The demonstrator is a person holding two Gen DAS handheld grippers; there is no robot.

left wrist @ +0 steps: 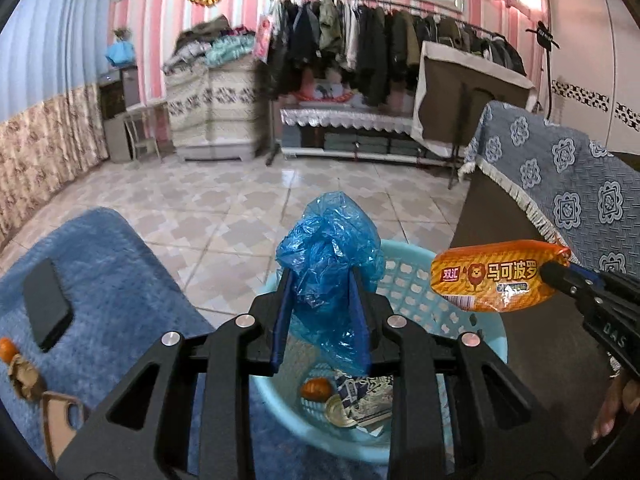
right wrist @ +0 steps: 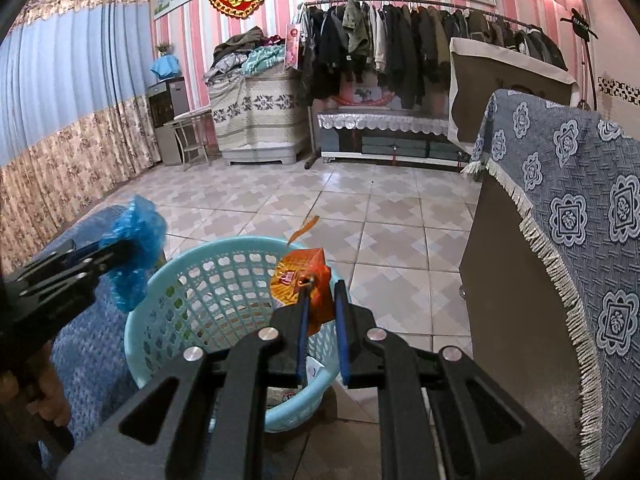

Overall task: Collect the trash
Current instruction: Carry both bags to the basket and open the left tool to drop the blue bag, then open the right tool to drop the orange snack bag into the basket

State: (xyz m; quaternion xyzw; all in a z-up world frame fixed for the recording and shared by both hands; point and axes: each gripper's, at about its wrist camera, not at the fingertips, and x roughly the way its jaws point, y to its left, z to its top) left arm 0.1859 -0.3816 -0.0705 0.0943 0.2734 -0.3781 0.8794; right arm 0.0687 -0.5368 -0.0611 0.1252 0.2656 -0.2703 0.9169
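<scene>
Holding both pieces above the basket [left wrist: 404, 276], we have the left gripper [left wrist: 322, 276] clamped on a crumpled blue plastic bag [left wrist: 328, 240] and the right gripper [right wrist: 322, 292] pinching an orange snack wrapper [right wrist: 302, 280] by its end. Both look light, soft and slippery, so we judge a bunched fold the safest hold. Peel and wrappers lie inside; a phone [left wrist: 46, 304] rests on the blue blanket's [left wrist: 120, 272] left edge. Nothing blocks the rim.

The tiled floor [right wrist: 360, 216] carries a light blue perforated basket [right wrist: 208, 280], set beside a blue fuzzy cover [left wrist: 120, 272]. Lying on that cover: a black phone [left wrist: 46, 304], a crumpled brown scrap [left wrist: 24, 376] and an orange item [left wrist: 6, 350] at its edge.
</scene>
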